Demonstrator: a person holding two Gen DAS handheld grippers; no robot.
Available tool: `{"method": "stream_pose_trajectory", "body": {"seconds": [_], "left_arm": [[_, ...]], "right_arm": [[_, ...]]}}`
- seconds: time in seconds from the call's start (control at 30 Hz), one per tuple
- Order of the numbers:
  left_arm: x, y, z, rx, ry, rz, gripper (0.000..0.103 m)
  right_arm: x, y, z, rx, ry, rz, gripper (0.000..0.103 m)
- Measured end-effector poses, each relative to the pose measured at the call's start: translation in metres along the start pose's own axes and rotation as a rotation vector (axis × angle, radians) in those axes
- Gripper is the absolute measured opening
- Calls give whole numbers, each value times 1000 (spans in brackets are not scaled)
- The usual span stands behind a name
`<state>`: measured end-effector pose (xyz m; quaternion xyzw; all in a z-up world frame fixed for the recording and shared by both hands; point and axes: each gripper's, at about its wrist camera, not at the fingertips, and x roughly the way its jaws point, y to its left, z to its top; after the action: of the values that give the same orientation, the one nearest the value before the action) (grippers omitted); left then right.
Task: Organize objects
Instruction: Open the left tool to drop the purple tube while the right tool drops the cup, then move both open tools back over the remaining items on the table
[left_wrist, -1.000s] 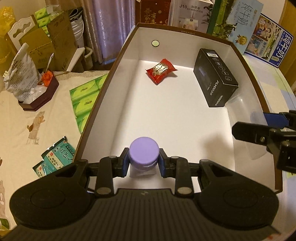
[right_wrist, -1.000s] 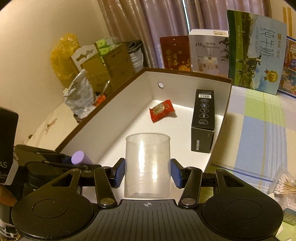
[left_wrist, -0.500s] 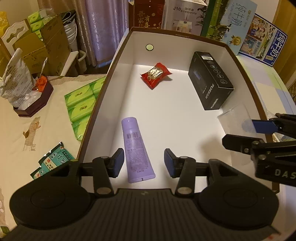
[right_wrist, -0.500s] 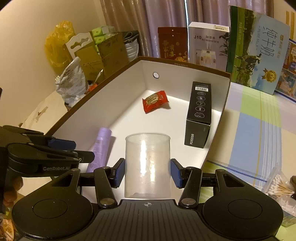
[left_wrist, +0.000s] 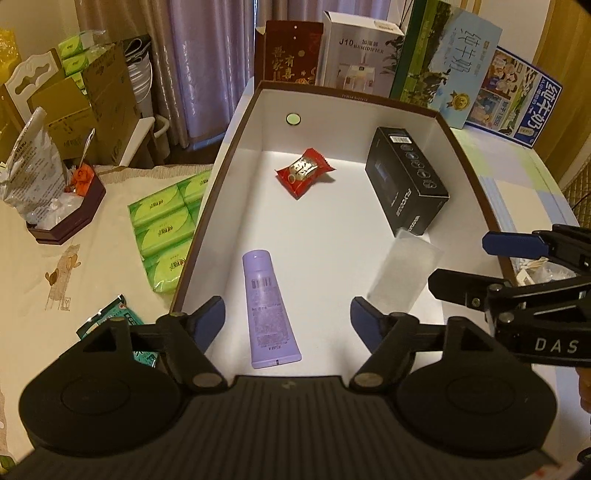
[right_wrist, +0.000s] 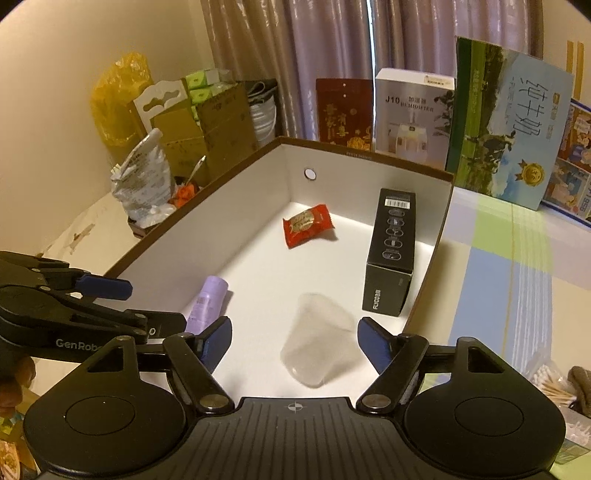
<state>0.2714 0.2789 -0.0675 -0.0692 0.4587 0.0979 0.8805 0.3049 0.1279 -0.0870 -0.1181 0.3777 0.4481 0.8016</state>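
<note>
Box (left_wrist: 461, 147), the white-lined one with the brown rim, is where I am gathering things, and four items lie on its floor. Nearest me, my left gripper (left_wrist: 287, 314) hovers over the near end of the box with its jaws spread wide and nothing between them; the lavender tube (left_wrist: 267, 304) lies flat just beyond, cap pointing away. My right gripper (right_wrist: 294, 339) is likewise wide open and empty, and the clear plastic cup (right_wrist: 317, 341) lies tipped on its side on the box floor between the jaws' line of sight, touching neither finger. From the left view the cup (left_wrist: 404, 271) rests just short of the black carton (left_wrist: 406, 184), which stands along the right wall; I cannot tell whether the two touch. Farther in, the red candy wrapper (left_wrist: 304, 171) sits near the far wall, well apart from the tube.

I judge the tube and cup placements done, though the cup lying over may want righting. Outside the box, still on the table to the left, are the green tissue packs (left_wrist: 166, 229) and a small teal packet (left_wrist: 110, 321), and cotton swabs (right_wrist: 550, 380) lie to the right; those look like what remains, if they belong to the job.
</note>
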Motion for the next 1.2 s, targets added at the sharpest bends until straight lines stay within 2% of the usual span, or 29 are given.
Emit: {"method": "stream_pose_trajectory", "body": {"seconds": [0.43,0.77,1.2], "left_arm": [[-26,-13,-2,-8,-33,-13,85],[-51,-38,-16,-27,-50,-51,85],[-74,-90,-39,-24,-48,-104,85]], "right_arm": [[-30,-4,-5,27,-33,11,79],[-69,-18,-23,69,-50,24,82],[-122,-51,-58,128,-44,13,83]]}}
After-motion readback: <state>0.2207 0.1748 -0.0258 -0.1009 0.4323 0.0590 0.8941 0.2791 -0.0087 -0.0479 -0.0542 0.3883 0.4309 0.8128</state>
